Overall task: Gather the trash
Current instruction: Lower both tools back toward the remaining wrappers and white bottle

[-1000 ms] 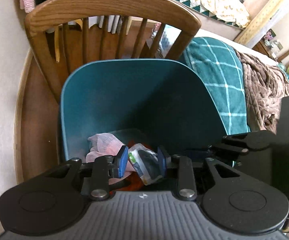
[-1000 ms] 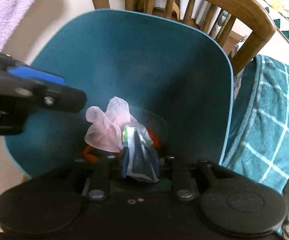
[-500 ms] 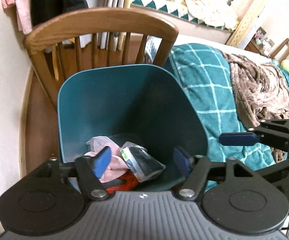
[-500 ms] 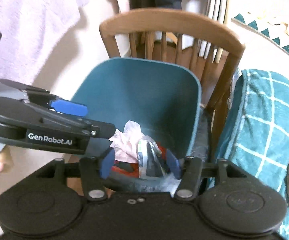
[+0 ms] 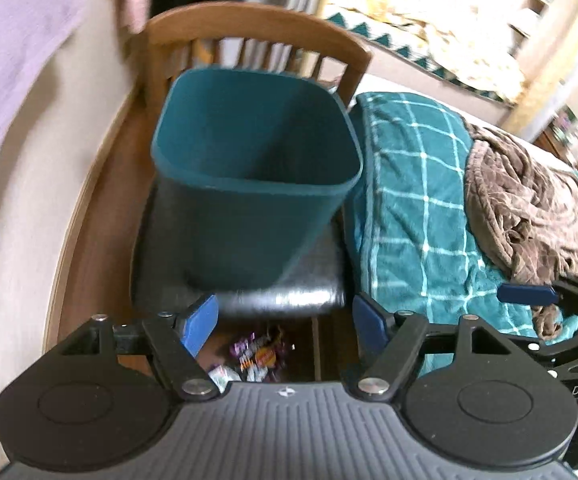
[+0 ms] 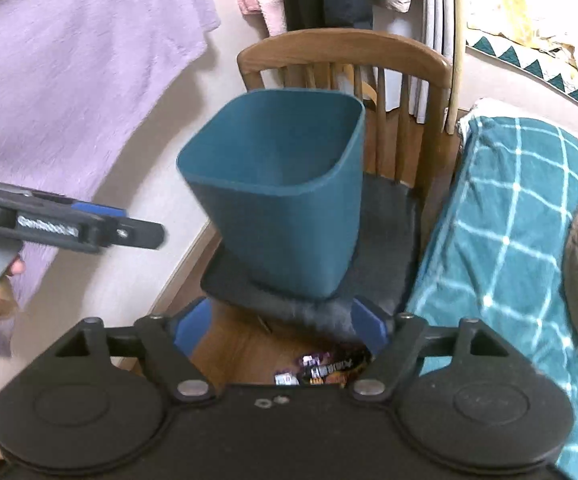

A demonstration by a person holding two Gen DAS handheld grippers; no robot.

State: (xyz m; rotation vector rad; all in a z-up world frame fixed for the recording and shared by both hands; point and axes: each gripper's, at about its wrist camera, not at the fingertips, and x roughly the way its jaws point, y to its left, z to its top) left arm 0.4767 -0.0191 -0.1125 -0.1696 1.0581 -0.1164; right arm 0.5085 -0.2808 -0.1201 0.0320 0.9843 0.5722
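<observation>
Left gripper: jaws spread wide, holding nothing. Right gripper: jaws spread wide, holding nothing. Teal trash bin: upright on dark seat cushion of wooden chair, beside teal checked blanket. Snack wrappers: on wood floor below seat, between left jaws in view

Bin mouth unobstructed, chair back behind, bed right.

Teal bin is set upright on the chair's dark seat cushion, mouth open; contents can't be seen. Several wrappers are scattered on the wood floor below.
</observation>
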